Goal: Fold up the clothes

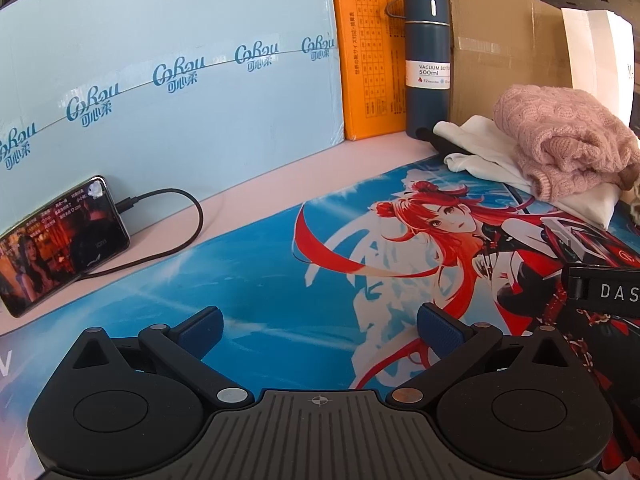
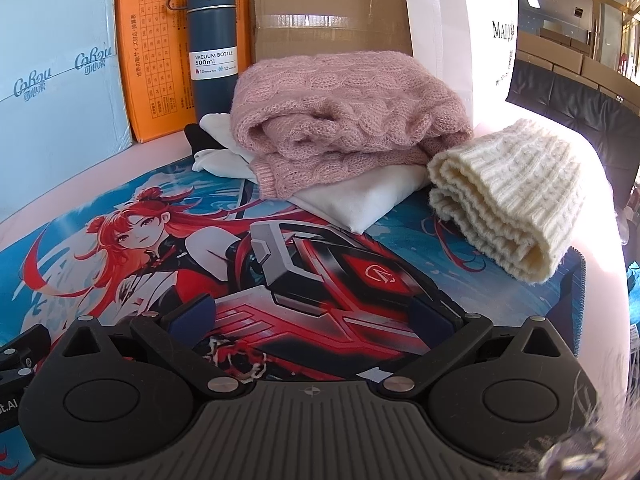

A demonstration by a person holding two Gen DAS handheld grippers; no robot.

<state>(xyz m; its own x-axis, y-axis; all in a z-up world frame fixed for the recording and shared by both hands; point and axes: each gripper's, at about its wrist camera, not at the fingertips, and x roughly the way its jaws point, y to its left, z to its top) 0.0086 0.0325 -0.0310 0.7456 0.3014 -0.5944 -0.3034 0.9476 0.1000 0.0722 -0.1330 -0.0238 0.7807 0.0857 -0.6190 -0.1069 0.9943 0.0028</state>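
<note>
A folded pink knit sweater [image 2: 344, 120] lies on top of a folded white garment [image 2: 360, 200] at the back of the anime desk mat [image 2: 120, 240]. A folded cream ribbed knit [image 2: 508, 200] lies to their right at the mat's edge. In the left wrist view the pink sweater [image 1: 560, 140] and white garment [image 1: 480, 152] sit at the far right. My left gripper [image 1: 318, 332] is open and empty over the mat [image 1: 260, 280]. My right gripper [image 2: 312, 316] is open and empty, short of the pile.
A dark blue vacuum bottle [image 2: 212, 40] stands behind the pile, with an orange box [image 2: 156, 48], a light blue box [image 1: 160, 80], a cardboard box [image 2: 328, 4] and a white bag [image 2: 460, 28] along the back. A phone [image 1: 60, 240] on a cable lies left.
</note>
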